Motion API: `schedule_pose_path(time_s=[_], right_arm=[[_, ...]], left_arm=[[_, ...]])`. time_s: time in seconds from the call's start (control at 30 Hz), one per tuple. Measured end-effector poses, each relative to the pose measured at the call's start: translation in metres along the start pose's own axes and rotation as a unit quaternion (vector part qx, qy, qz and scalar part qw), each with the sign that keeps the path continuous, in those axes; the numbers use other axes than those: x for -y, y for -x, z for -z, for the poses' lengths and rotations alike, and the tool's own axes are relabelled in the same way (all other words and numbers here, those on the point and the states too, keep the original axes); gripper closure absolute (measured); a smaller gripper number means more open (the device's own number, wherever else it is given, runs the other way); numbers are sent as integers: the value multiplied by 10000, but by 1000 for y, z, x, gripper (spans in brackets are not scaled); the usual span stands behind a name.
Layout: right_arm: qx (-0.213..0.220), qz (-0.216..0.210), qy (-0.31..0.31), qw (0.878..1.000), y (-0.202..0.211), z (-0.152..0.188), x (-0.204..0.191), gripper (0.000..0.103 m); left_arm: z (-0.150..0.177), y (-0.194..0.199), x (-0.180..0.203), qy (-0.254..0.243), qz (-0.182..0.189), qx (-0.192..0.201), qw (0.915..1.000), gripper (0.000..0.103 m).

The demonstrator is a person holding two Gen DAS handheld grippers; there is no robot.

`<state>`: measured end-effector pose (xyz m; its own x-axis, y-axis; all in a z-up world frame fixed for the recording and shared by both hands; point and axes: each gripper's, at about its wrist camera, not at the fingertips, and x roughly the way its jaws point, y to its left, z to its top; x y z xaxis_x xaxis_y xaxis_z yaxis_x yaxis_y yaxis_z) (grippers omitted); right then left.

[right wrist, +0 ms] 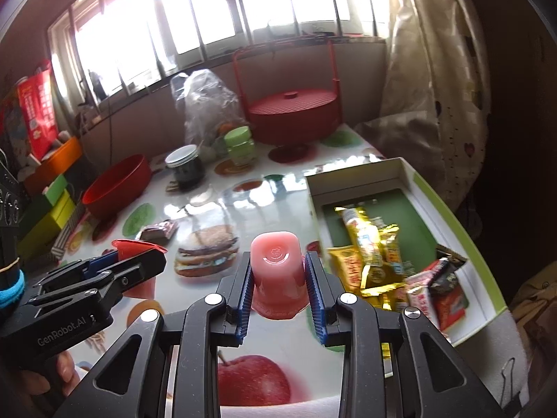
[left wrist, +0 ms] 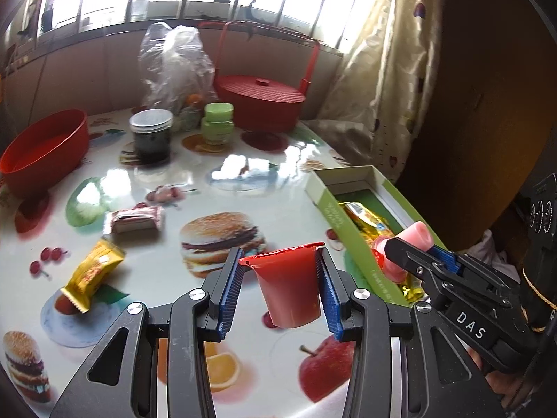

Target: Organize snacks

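Observation:
My left gripper (left wrist: 280, 268) is shut on a red jelly cup (left wrist: 289, 289), held upright above the table; it also shows in the right wrist view (right wrist: 137, 247). My right gripper (right wrist: 276, 271) is shut on a pink jelly cup (right wrist: 276, 261), held upside down just left of the green-and-white box (right wrist: 485, 271). The box holds several gold and red snack packets (right wrist: 369, 250). In the left wrist view the pink cup (left wrist: 419, 233) is at the box's near wall (left wrist: 351, 240). On the table lie a yellow snack packet (left wrist: 92, 275) and a pink-wrapped snack (left wrist: 135, 221).
A red bowl (left wrist: 45, 153), a dark jar (left wrist: 151, 136), a green jar (left wrist: 217, 122), a clear plastic bag (left wrist: 174, 66) and a red lidded basket (left wrist: 261, 99) stand at the table's back. A curtain (left wrist: 383, 80) hangs at right. Coloured boxes (right wrist: 52, 209) sit at left.

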<state>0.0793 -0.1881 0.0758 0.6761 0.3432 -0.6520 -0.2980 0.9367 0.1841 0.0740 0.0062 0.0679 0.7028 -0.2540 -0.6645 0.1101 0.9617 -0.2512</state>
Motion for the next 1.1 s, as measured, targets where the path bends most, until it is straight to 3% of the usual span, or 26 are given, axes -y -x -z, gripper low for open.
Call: schedule_pose_path(time_s=[1.1], right_arm=[[111, 767, -748, 9942, 19, 2, 94, 75]], left_arm=[[-28, -54, 74, -553, 729, -303, 9953, 60]])
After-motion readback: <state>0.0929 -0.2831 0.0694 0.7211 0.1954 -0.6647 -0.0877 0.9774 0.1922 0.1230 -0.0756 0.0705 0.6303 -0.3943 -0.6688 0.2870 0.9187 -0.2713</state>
